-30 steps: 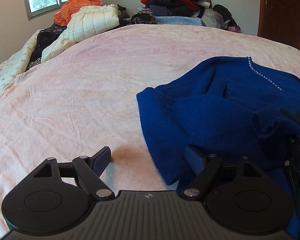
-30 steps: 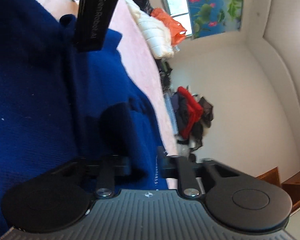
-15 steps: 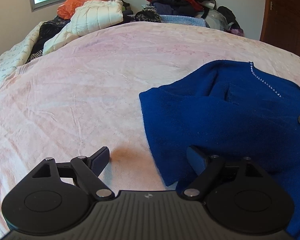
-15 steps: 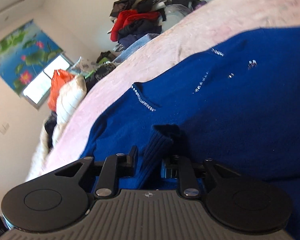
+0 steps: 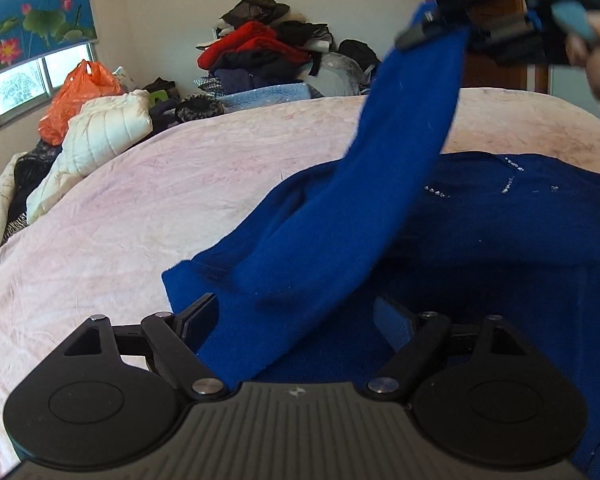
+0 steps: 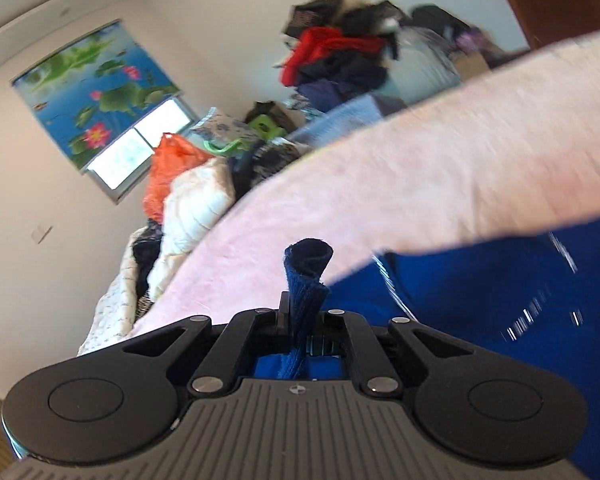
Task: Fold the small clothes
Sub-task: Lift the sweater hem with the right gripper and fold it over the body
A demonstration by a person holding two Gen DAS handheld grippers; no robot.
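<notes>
- Since the earlier frames, right gripper (image 6: pixel 302 322) has lifted the sleeve (image 5: pixel 384 184) off the bed (image 5: pixel 140 208); its jaws, after a brief opening and re-closing, are clamped on the cuff (image 6: pixel 306 276)
- Sleeve stretches taut from the sweater (image 5: pixel 500 224), which lies flat on the bed, up to the right gripper at upper right of the left view
- Left gripper (image 5: pixel 296 320): jaws wide apart, straddling the sleeve's base, pads not pressing
- Clothes pile (image 5: pixel 268 52) at the bed's far edge
</notes>
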